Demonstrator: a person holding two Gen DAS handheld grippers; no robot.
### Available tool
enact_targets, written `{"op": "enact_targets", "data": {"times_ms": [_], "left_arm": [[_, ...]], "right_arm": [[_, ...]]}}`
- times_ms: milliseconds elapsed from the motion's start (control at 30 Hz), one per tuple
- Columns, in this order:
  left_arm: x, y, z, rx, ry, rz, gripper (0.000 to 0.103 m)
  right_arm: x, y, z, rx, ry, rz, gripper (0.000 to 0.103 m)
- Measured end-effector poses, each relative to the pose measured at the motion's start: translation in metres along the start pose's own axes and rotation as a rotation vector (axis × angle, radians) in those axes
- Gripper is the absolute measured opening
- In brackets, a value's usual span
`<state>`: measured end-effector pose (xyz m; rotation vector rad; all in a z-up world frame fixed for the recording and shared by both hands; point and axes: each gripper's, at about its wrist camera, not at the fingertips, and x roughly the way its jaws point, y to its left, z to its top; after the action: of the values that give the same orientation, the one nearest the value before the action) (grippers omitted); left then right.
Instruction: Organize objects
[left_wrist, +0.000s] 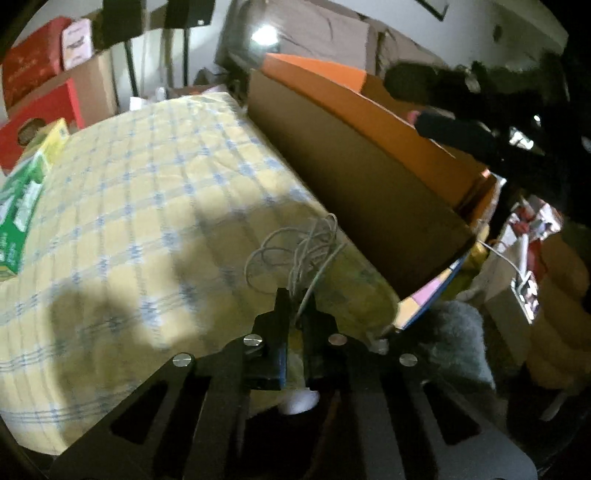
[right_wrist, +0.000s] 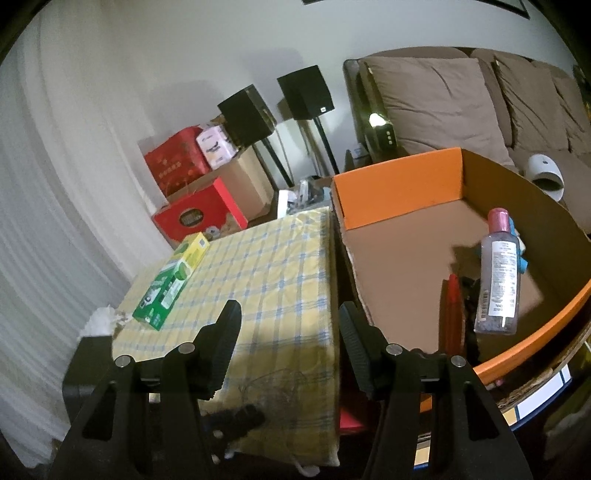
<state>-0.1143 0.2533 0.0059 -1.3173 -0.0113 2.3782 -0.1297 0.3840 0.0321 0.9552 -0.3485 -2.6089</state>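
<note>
My left gripper (left_wrist: 296, 301) is shut on a coiled grey-white cable (left_wrist: 295, 251) just above the yellow checked tablecloth (left_wrist: 147, 192), beside the orange cardboard box (left_wrist: 354, 173). My right gripper (right_wrist: 288, 325) is open and empty, above the cloth's near edge by the box (right_wrist: 395, 188). Inside the box stand a clear bottle with a pink cap (right_wrist: 498, 273), a red item (right_wrist: 452, 306) and a blue item (right_wrist: 519, 247). A green and yellow carton (right_wrist: 173, 280) lies at the cloth's left edge; it also shows in the left wrist view (left_wrist: 22, 199). The left gripper and cable show dimly in the right wrist view (right_wrist: 236, 417).
Red boxes (right_wrist: 195, 214) and cardboard cartons stand behind the table, with two black speakers (right_wrist: 306, 92) on stands. A brown sofa with cushions (right_wrist: 436, 103) is behind the orange box. A white curtain (right_wrist: 48, 221) hangs at left. Clutter lies on the floor at right (left_wrist: 524, 258).
</note>
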Motion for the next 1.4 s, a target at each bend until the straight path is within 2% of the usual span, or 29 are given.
{"op": "enact_targets", "data": {"times_ms": [100,200,300,400,467,567,633,700,733,767,867,967,1100,1133,1233,1300,1400], "left_arm": [[-0.002,0.011,0.002,-0.007,-0.007,0.019,0.004],[-0.002,0.019,0.003,-0.013,-0.006,0.030,0.004],[-0.004,0.024,0.002,-0.017,-0.004,0.034,0.004],[-0.004,0.029,0.004,-0.033,-0.002,0.021,0.004],[-0.003,0.030,0.004,-0.034,0.004,0.020,0.004],[-0.004,0.025,0.002,0.029,0.012,0.006,0.004],[-0.010,0.021,-0.001,0.072,0.000,0.008,0.004],[-0.009,0.020,-0.001,0.076,0.006,0.003,0.004],[-0.008,0.019,-0.002,0.074,0.007,0.003,0.004],[-0.008,0.019,-0.001,0.075,0.009,0.001,0.004],[-0.008,0.013,-0.003,0.090,0.009,-0.006,0.004],[-0.013,0.009,-0.001,0.104,-0.005,-0.002,0.004],[-0.023,0.010,0.003,0.100,-0.031,0.011,0.004],[-0.025,0.011,0.004,0.098,-0.036,0.013,0.004],[-0.027,0.013,0.005,0.105,-0.037,0.013,0.004],[-0.022,0.012,0.003,0.134,0.000,0.014,0.004],[-0.013,0.017,0.000,0.137,0.035,0.047,0.004]], "right_arm": [[0.008,0.011,-0.006,-0.028,0.039,0.014,0.057],[0.020,0.029,-0.015,-0.132,0.095,-0.026,0.056],[0.032,0.039,-0.027,-0.199,0.113,-0.069,0.053],[0.049,0.046,-0.043,-0.284,0.194,-0.075,0.051],[0.059,0.040,-0.048,-0.262,0.252,-0.047,0.050],[0.067,0.030,-0.054,-0.196,0.301,0.018,0.047],[0.068,0.026,-0.055,-0.188,0.311,0.029,0.046],[0.069,0.025,-0.054,-0.169,0.309,0.042,0.038],[0.071,0.024,-0.054,-0.159,0.312,0.051,0.018],[0.073,0.024,-0.055,-0.154,0.317,0.057,0.007],[0.071,0.025,-0.056,-0.153,0.299,0.035,0.003],[0.066,0.026,-0.052,-0.171,0.252,-0.027,0.001],[0.057,0.018,-0.046,-0.185,0.179,-0.168,0.001],[0.056,0.016,-0.046,-0.181,0.176,-0.177,0.001],[0.055,0.009,-0.042,-0.140,0.195,-0.077,0.004],[0.058,0.011,-0.042,-0.136,0.223,-0.011,0.005],[0.063,0.020,-0.047,-0.171,0.256,0.044,0.017]]}}
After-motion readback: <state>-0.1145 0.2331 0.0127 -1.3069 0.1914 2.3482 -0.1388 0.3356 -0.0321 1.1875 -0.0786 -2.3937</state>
